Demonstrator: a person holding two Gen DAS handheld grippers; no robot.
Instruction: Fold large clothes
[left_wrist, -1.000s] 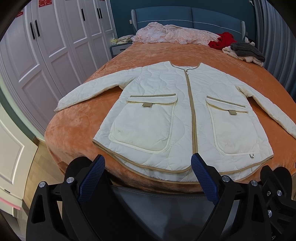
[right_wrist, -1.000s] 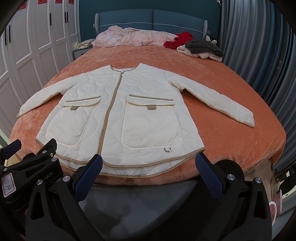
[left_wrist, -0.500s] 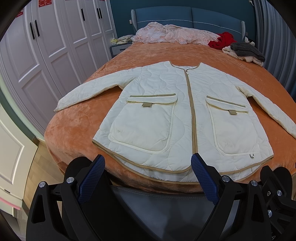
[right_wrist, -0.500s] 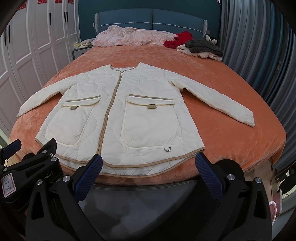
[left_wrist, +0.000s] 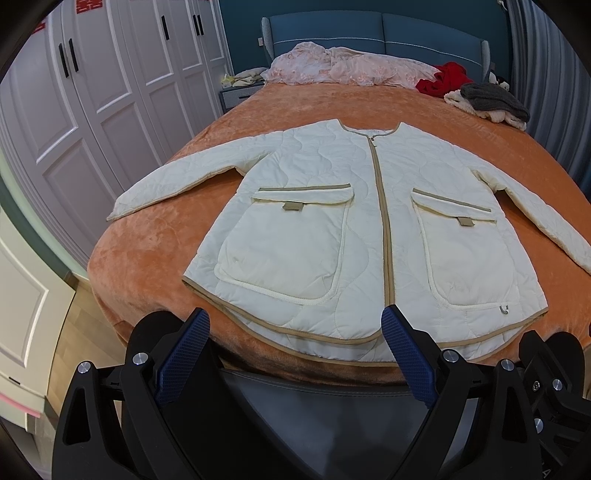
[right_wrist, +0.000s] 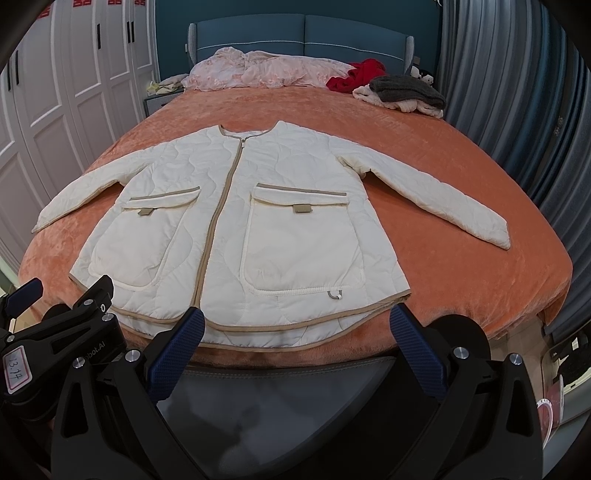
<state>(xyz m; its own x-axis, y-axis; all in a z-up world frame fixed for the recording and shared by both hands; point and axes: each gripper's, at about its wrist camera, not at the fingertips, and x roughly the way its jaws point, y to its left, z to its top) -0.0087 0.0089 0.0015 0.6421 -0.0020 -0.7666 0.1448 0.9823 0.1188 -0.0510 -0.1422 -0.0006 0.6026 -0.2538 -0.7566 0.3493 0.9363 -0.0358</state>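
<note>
1. The left gripper (left_wrist: 295, 325) is held with fingers (left_wrist: 183, 354) spread wide, nothing gripped.
2. The right gripper (right_wrist: 295, 325) is likewise spread and empty.
3. The jacket (left_wrist: 369, 229) is laid flat on the bed (left_wrist: 147, 258), just ahead of both fingertips.

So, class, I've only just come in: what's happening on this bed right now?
A person holds two grippers at the foot of a bed covered in orange. A cream quilted jacket lies flat and zipped, front up, both sleeves spread out to the sides. The left gripper and the right gripper are both open and empty, poised near the hem without touching it. No fold has been made yet. Other clothes are heaped near the headboard.
</note>
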